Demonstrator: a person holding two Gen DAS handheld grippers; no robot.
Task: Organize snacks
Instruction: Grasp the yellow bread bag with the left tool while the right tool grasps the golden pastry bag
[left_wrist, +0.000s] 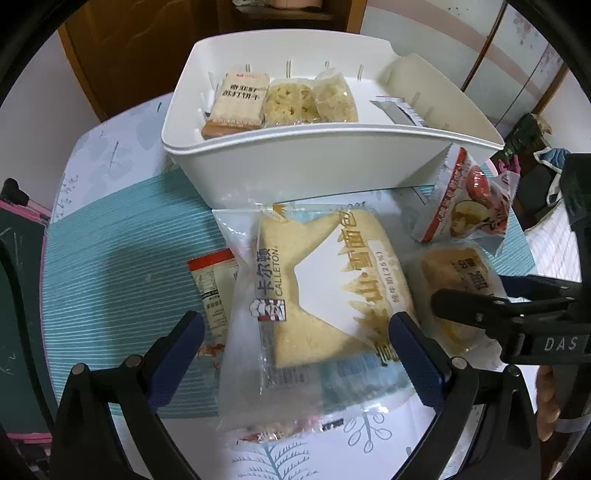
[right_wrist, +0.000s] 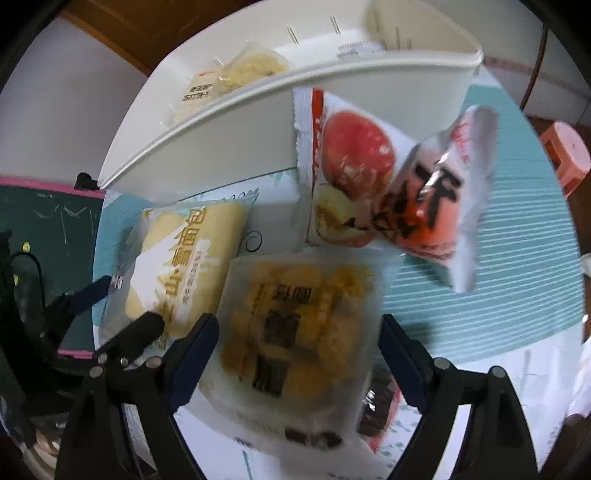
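White plastic bin sits at far side of table, on teal striped mat. Inside bin, L end: cracker pack w/ two clear-wrapped pale snacks beside it, touching; small silver sachet lies apart toward R end.

Loose snacks in front of bin: large bread pack, clear wrap, CALLETON print, lying flat; yellow pastry pack just beside it on R; red apple-print pack leaning on bin's front wall; red/white sachet partly under bread pack's L edge.

L gripper: jaws apart, straddling bread pack's near end, R pad at wrapper, contact unclear. R gripper: jaws wide apart either side of pastry pack, not pinching; view blurred.
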